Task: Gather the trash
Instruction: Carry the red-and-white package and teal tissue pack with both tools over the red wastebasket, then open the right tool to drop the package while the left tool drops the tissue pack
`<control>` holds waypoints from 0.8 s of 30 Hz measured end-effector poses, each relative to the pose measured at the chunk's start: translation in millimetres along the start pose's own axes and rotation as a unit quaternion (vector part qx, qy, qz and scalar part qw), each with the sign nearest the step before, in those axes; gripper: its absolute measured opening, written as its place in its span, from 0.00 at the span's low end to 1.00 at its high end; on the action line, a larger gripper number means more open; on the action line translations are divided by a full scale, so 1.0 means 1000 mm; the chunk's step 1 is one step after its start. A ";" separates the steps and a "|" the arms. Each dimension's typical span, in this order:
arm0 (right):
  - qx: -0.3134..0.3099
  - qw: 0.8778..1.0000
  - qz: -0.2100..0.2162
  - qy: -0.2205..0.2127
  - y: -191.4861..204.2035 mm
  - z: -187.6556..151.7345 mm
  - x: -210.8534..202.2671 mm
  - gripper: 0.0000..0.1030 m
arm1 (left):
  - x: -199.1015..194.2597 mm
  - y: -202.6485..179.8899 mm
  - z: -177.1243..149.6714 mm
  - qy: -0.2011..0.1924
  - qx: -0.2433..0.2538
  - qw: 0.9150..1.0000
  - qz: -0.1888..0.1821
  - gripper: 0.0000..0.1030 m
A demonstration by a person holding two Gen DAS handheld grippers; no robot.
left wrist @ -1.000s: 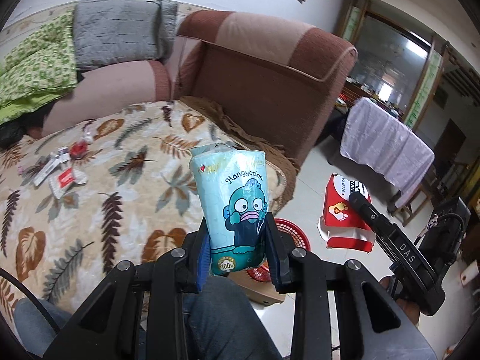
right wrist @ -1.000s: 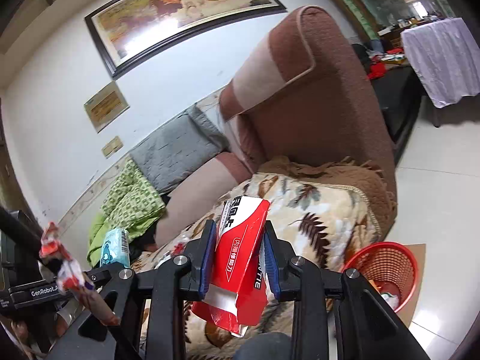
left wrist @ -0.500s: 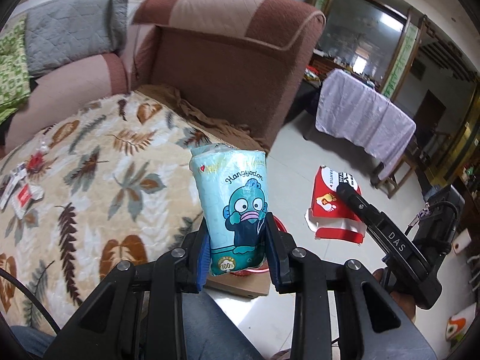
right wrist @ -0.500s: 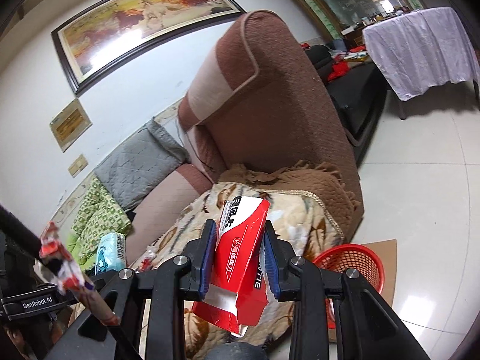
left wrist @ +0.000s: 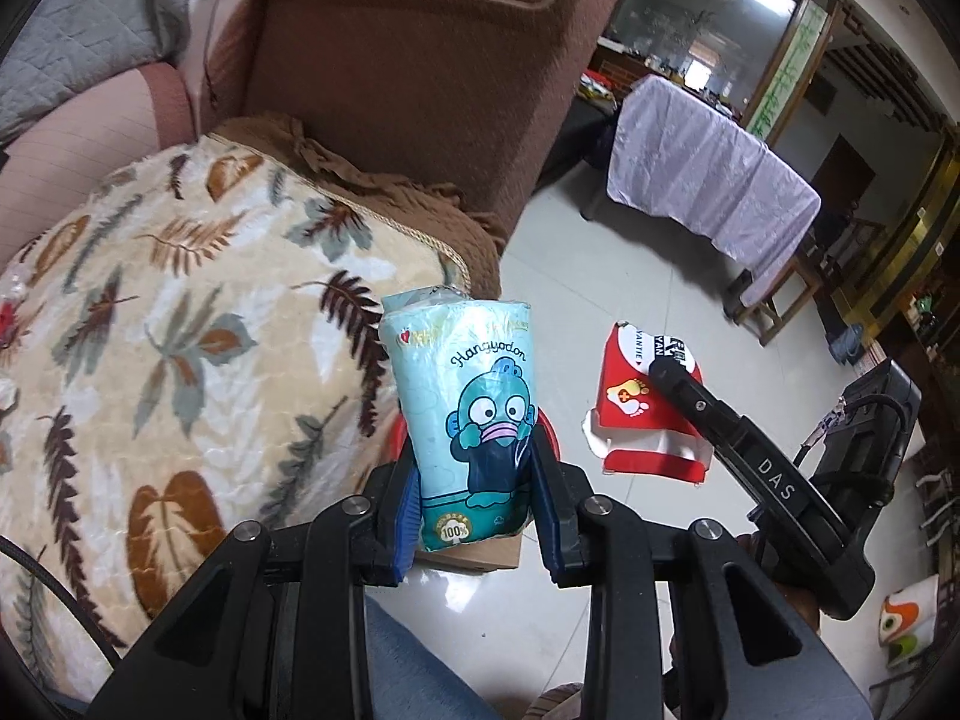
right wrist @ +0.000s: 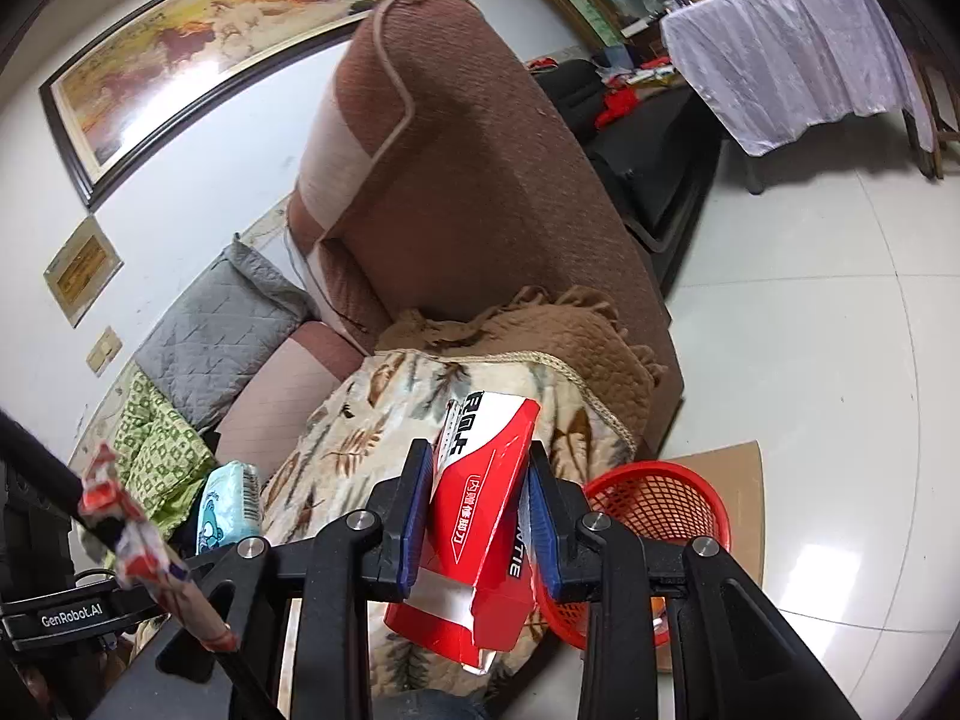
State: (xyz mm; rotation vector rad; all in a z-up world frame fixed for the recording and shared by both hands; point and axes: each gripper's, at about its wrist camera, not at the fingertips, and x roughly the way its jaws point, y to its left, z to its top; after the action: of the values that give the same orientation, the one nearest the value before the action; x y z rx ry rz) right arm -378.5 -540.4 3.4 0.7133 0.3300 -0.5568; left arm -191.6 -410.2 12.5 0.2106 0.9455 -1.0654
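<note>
Tiled floor (right wrist: pixel 828 360) beside leaf-print sofa throw (left wrist: pixel 180 324) | left gripper (left wrist: pixel 474 516) pinching tissue pack (left wrist: pixel 465 420); right gripper (right wrist: pixel 480 531) clamping red carton (right wrist: pixel 480 540) | carrying step; next, both needing release over red basket (right wrist: pixel 660 498)

- Pale blue tissue pack (left wrist: pixel 467 420) with a cartoon fish, upright, clamped between the left claw's (left wrist: pixel 474 504) fingers.
- Torn red carton (right wrist: pixel 480 528), upright, pinched in the right claw (right wrist: pixel 480 516).
- Red mesh basket (right wrist: pixel 666 504) on the floor, just right of that claw.

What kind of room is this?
Most likely a home living room: a brown sofa with a leaf-print blanket, a framed painting on the wall, and a cloth-covered table behind.
</note>
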 end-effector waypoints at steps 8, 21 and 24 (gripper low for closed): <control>0.020 0.999 -0.025 0.016 -0.027 -0.003 0.021 0.32 | 0.056 -0.003 0.009 0.038 -0.003 0.999 -0.016 0.29; 0.044 0.995 -0.069 0.055 -0.063 -0.018 0.058 0.32 | 0.143 0.002 0.004 0.099 0.000 0.995 -0.025 0.30; 0.052 0.994 -0.073 0.059 -0.069 -0.019 0.062 0.32 | 0.156 0.003 0.001 0.111 -0.002 0.994 -0.022 0.30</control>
State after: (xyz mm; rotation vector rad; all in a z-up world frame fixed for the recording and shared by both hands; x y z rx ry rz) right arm -370.5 -593.3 -75.0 0.8293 0.4695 -0.6760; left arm -165.5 -510.5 -104.1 0.3108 1.1558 -1.0962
